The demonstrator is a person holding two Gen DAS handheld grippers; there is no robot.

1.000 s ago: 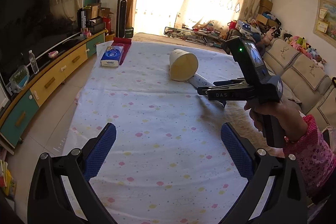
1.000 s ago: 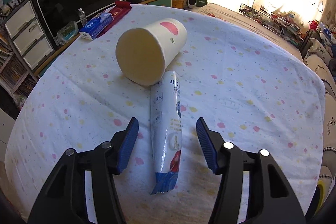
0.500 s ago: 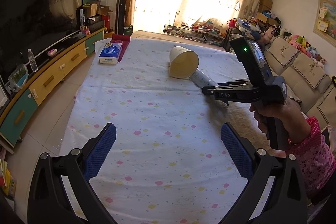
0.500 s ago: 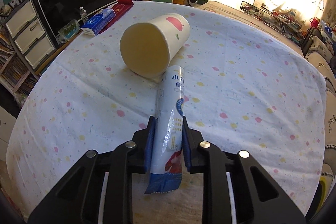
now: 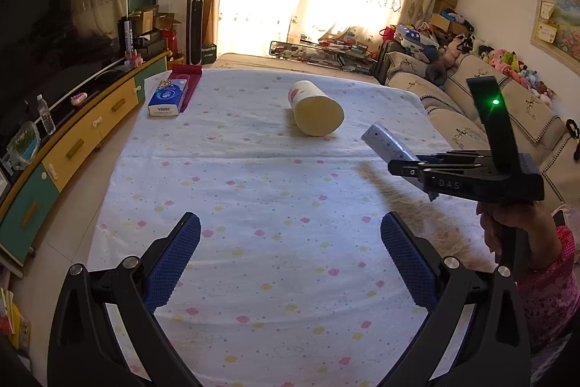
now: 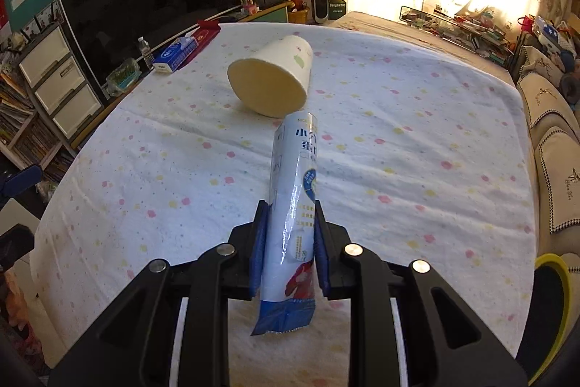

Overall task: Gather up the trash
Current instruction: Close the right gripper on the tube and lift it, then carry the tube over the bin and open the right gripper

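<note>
1. My right gripper (image 6: 290,234) is covering the middle of the wrapper (image 6: 294,191).
2. The wrapper's print is reading too small.
3. The frame edge is cutting off my left gripper (image 5: 290,263).

— What does the right gripper (image 6: 290,234) have?
— A long white and blue wrapper (image 6: 295,205), pinched between its blue pads (image 6: 259,252) near the crimped blue end, with the rest pointing away.
— Is it on the tabletop (image 6: 417,140)?
— I cannot tell; it hangs over the spotted cloth.
— And the paper cup (image 6: 272,80)?
— It lies on its side beyond the wrapper's far tip, its open mouth towards the camera. A blue tissue pack (image 6: 175,55) sits at the far left edge.
</note>
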